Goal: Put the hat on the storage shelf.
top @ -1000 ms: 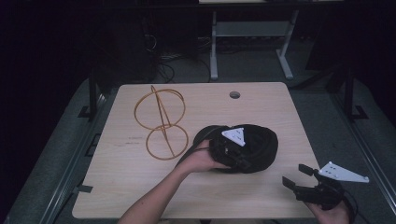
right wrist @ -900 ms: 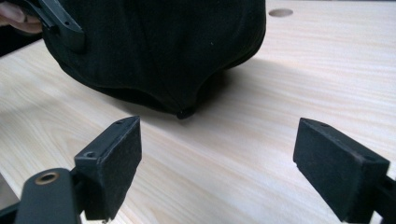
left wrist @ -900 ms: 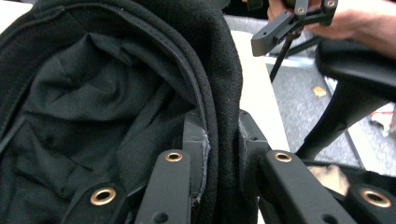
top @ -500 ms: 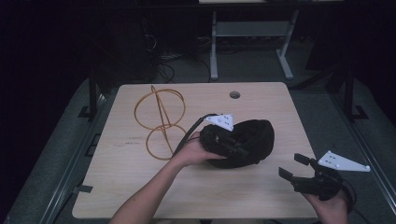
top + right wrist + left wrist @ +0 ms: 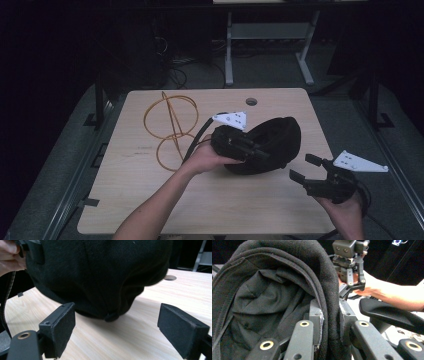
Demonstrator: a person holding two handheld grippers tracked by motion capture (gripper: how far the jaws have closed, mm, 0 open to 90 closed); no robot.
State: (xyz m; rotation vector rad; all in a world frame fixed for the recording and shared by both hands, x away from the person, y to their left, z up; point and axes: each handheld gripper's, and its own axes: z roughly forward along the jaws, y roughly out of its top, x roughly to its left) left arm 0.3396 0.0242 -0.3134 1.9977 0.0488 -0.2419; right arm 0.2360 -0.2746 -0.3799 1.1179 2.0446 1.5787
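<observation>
My left claw [image 5: 255, 150] is clamped tight on the edge of a black cap [image 5: 272, 142], the fabric pinched between its pads, as the left gripper view shows from inside the cap's dark lining. I hold the cap tilted above the middle right of the light wooden tabletop [image 5: 150, 200], its crown just off the surface. My right claw [image 5: 302, 167] hovers near the tabletop's right edge, just beside the cap, its jaws spread wide and holding nothing. An orange cord [image 5: 170, 125] lies looped on the tabletop to the left, well apart from the cap.
</observation>
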